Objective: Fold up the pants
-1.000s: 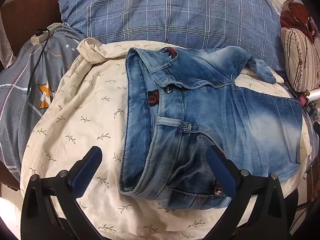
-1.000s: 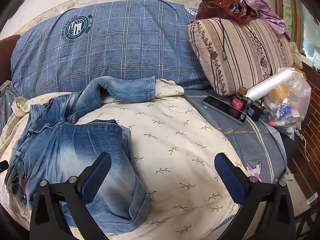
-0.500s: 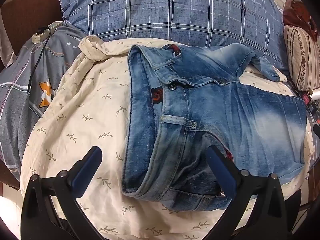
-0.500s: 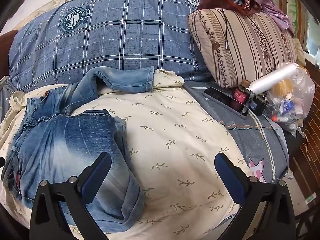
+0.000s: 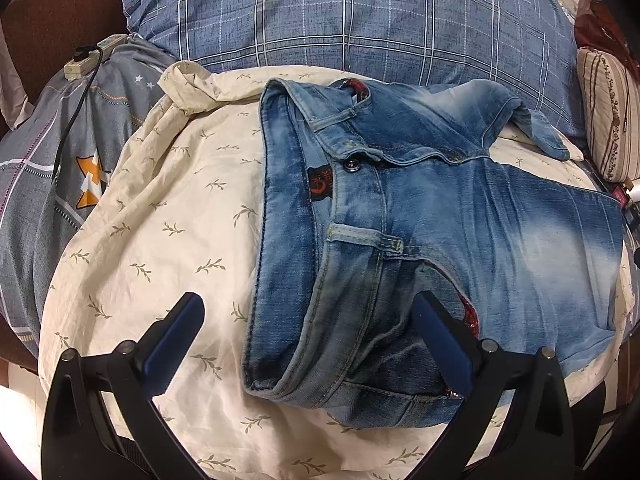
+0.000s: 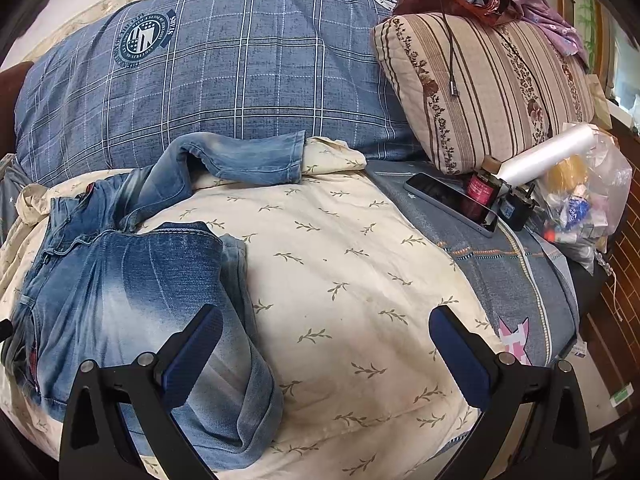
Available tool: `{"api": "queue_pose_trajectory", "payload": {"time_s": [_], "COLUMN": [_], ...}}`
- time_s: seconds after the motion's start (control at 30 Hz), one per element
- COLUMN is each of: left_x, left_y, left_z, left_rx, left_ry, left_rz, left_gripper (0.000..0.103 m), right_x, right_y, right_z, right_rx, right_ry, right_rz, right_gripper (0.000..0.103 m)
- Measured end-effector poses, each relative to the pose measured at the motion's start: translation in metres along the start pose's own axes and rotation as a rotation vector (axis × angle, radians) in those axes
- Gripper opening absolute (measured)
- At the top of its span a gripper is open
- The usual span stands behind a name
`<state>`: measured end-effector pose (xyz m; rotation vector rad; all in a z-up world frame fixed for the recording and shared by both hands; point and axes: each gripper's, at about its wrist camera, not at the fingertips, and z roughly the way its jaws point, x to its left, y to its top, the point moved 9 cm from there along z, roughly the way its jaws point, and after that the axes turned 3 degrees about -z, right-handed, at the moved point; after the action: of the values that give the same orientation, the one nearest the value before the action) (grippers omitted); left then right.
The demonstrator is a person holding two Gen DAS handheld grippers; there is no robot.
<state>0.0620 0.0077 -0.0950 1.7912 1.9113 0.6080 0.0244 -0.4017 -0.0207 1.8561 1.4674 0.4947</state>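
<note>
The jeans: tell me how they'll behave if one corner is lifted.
The jeans will probably sag and trail rather than lift flat: one leg already drapes limply toward the plaid pillow. The doubled waistband looks thick, so that end likely hangs heavier. The denim should drag, perhaps bunching the loose cream sheet.

1. Our left wrist view looks forward and down along the left hand-held gripper (image 5: 306, 336), close over the waistband end of the pants (image 5: 420, 220).
2. Our right wrist view faces the same way from further right, over the cream sheet (image 6: 340, 280).
3. Both share the pants and the far blue plaid pillow (image 6: 224, 80).
</note>
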Motion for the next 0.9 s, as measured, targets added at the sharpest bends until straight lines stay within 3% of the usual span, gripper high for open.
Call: {"api": "queue_pose_trajectory", "payload": {"time_s": [0.9], "left_x": [0.013], "left_y": [0.007], "left_z": [0.001], "left_rx": [-0.016], "left_ry": [0.06], "left_rz": [-0.034], "left_gripper": [0.103], "right_x": [0.007], "right_y": [0.004], "right_z": [0.0], "right_rx": [0.007], "right_ry": [0.007], "right_rz": [-0.012], "right_gripper": [0.103]}}
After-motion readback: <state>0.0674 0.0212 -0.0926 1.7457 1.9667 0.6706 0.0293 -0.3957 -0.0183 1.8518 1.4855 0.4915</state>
